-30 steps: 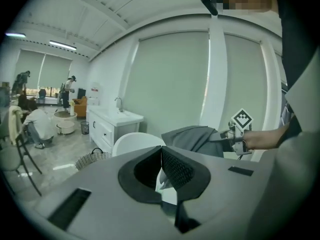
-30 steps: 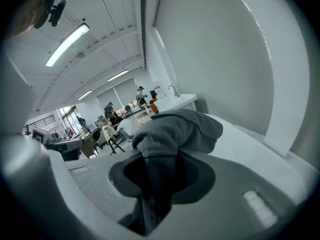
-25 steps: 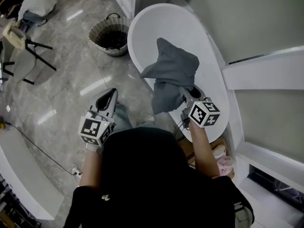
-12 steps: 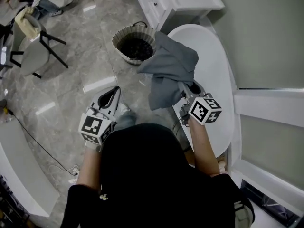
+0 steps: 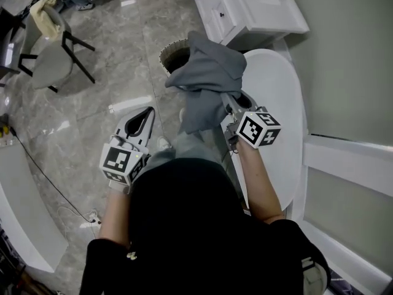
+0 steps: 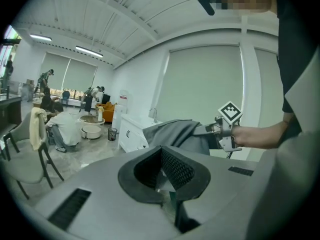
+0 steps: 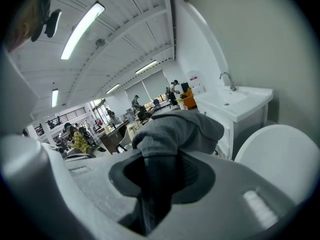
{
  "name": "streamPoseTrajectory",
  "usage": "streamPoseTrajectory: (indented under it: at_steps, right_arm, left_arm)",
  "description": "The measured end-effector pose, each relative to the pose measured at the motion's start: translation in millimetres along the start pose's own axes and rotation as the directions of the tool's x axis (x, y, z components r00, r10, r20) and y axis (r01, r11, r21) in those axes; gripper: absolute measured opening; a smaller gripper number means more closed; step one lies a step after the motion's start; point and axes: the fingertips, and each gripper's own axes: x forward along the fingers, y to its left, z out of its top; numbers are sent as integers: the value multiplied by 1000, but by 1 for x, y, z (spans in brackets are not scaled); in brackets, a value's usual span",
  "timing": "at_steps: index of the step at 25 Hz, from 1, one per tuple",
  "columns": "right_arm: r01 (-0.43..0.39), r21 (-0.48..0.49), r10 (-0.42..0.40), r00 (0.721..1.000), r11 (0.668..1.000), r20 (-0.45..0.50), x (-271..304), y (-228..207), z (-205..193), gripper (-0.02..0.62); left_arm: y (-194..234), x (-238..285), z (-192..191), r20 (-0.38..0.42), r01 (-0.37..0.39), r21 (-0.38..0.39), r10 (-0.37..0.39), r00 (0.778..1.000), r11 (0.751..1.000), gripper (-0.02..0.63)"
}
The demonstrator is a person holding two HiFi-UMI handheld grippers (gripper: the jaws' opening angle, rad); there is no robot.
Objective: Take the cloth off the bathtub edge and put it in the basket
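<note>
Tub (image 5: 279, 97) stands at right, its rim bare. Basket (image 5: 174, 51) sits on the floor just off the tub's far left rim, mostly hidden behind the load. Cloth (image 5: 206, 82) is airborne, bunched over the right gripper (image 5: 230, 102), whose jaws are clamped on a narrow fold; a long tail hangs below. Left gripper (image 5: 146, 117) is closed on nothing, clear of the cloth.

Risks, as judged:
- The thin pinch may slip in transit.
- The tail may snag the basket rim and end draped outside.
- The bulk masks the opening, so release may be mistimed.
</note>
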Motion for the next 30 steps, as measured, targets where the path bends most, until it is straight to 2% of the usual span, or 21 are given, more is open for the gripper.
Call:
streamPoseTrajectory:
  at_steps: [9, 16, 23, 30]
  right_arm:
    - [-69, -3, 68, 994, 998, -81, 108, -20, 24, 98]
    - [-93, -11, 89, 979, 996, -181, 185, -60, 31, 98]
    - [-104, -12, 97, 956, 995, -276, 251, -111, 7, 98]
    - [-89, -25, 72, 921, 996, -383, 315, -158, -42, 99]
  left_arm:
    - [66, 34, 9, -23, -120, -49, 119, 993, 992, 12]
    - [105, 71, 18, -57, -212, -94, 208, 977, 973, 12]
    - [122, 104, 11, -105, -283, -108, 272, 957, 953, 14]
    - [139, 123, -7, -162, -339, -134, 317, 934, 931, 12]
